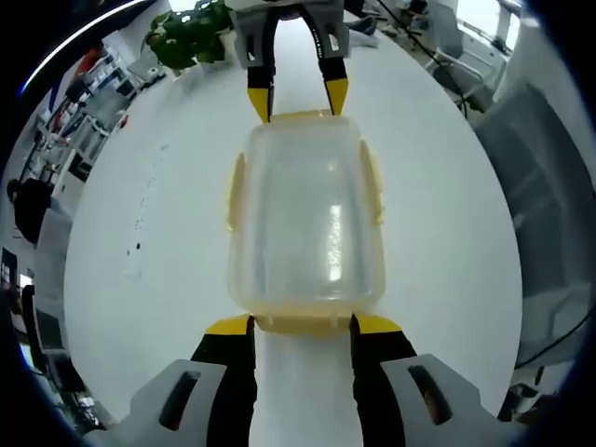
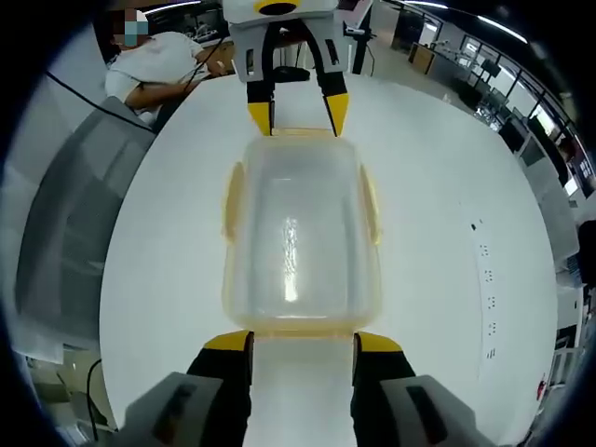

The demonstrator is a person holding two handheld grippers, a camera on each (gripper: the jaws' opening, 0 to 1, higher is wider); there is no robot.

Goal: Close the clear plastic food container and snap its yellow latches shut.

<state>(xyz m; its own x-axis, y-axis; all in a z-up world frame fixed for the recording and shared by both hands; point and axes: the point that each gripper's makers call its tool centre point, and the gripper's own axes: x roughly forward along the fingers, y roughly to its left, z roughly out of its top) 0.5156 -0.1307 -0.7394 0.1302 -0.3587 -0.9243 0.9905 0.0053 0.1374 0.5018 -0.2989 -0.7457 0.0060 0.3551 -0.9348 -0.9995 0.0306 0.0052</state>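
Note:
The clear plastic container [image 1: 303,219] lies on the white table [image 1: 140,214] with its lid on, seen end-on. Yellow latches [image 1: 236,191] stand slightly out from both long sides. My left gripper [image 1: 303,326] is open, and its yellow tips flank the near end latch [image 1: 303,323]. At the far end my right gripper [image 1: 298,101] points back at me, open, tips at the container's rim. In the right gripper view the same container [image 2: 298,233] lies between the right gripper [image 2: 300,343] below and the left gripper [image 2: 298,110] above. Whether the tips press the end latches, I cannot tell.
A green plant [image 1: 191,33] stands at the table's far edge. A person [image 2: 158,65] leans on the table behind the left gripper. Grey chair backs [image 1: 549,186] [image 2: 65,205] sit close to the table's side. Shelves and desks lie beyond.

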